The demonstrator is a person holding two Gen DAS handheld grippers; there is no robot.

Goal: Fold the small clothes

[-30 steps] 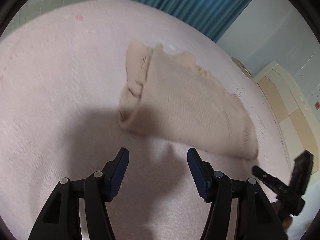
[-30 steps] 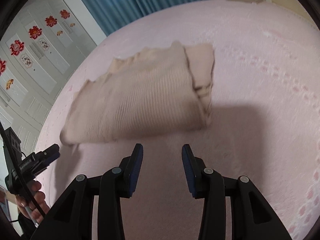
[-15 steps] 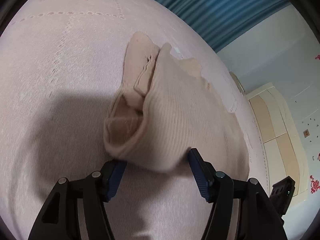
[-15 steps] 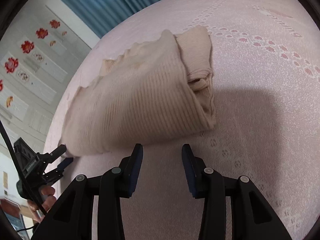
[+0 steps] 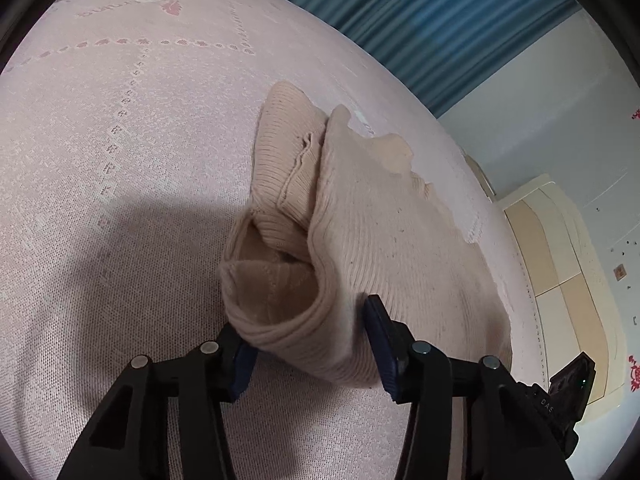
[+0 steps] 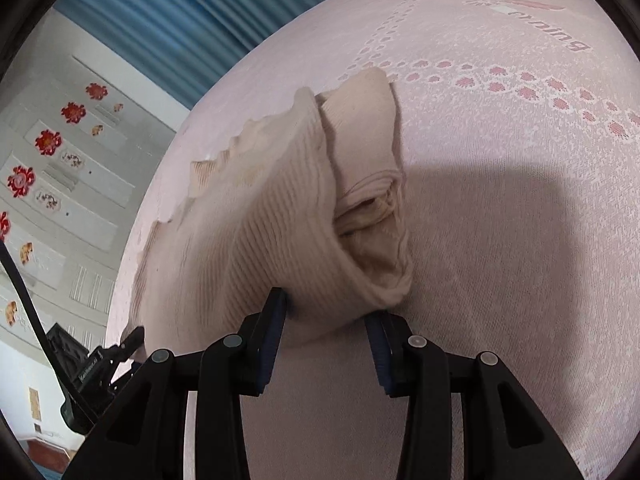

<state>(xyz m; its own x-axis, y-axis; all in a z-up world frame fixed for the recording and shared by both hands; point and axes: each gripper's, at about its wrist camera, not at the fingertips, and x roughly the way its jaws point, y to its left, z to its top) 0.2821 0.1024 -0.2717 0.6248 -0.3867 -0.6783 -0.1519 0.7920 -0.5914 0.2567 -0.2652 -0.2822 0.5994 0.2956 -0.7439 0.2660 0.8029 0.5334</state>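
A beige ribbed knit garment (image 5: 380, 240) lies folded in a thick bundle on the pink bed cover (image 5: 120, 160). My left gripper (image 5: 310, 344) straddles the bundle's near left corner. Its jaws are closing with the rolled fold between the blue pads, and the cloth does not look pinched. In the right wrist view the same garment (image 6: 260, 232) shows its layered right end. My right gripper (image 6: 326, 324) stands open around the near right corner, with cloth between the pads. The left gripper's black body (image 6: 92, 364) shows at the garment's far left corner.
The pink bed cover (image 6: 520, 200) with its red dotted pattern spreads all around. A blue curtain (image 5: 440, 20) hangs behind the bed. A cream cabinet (image 5: 560, 260) stands to the right, and white wardrobe doors with red flower stickers (image 6: 48, 140) to the left.
Both grippers have moved forward and down to the garment's near edge, so that its corners now sit between their pads. The left jaws have narrowed. The right jaws keep the same gap.
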